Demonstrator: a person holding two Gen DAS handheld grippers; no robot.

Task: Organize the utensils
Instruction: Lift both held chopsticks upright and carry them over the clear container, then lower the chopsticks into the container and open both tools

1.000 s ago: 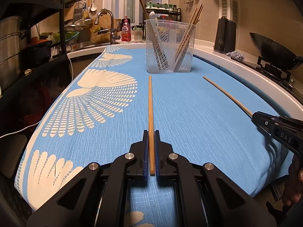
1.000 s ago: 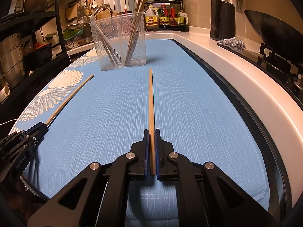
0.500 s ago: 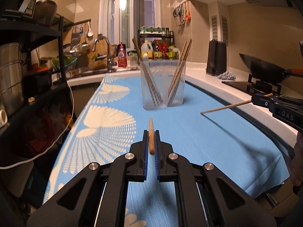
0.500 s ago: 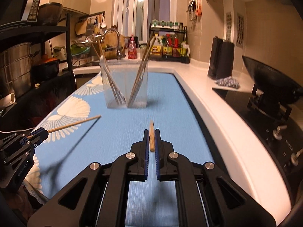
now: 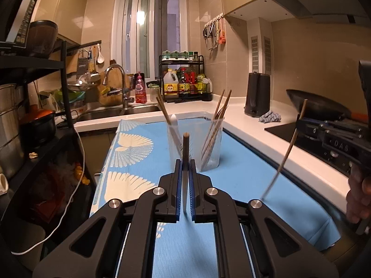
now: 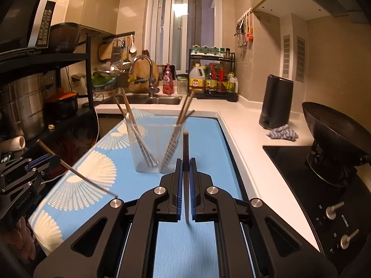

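My left gripper (image 5: 185,162) is shut on a wooden chopstick (image 5: 185,143) that stands nearly upright between its pads, above the blue cloth (image 5: 243,185). My right gripper (image 6: 185,162) is shut on a second chopstick (image 6: 185,143) the same way. Ahead of both stands a clear plastic holder (image 5: 219,153) (image 6: 153,139) with several chopsticks and a white utensil leaning in its two halves. In each view the other gripper shows at the side, the right gripper (image 5: 301,122) and the left gripper (image 6: 53,159), each with its chopstick slanting downward.
A black wok (image 6: 331,134) sits on the hob at the right, with a black kettle (image 6: 276,102) and a rag (image 6: 281,134) behind it. A sink with a tap (image 6: 143,69) lies at the back. A black shelf rack (image 5: 34,120) with pots stands left.
Both grippers have risen well above the cloth with their chopsticks. The chopsticks have swung from lying level and pointing forward to standing steeply, thin ends down.
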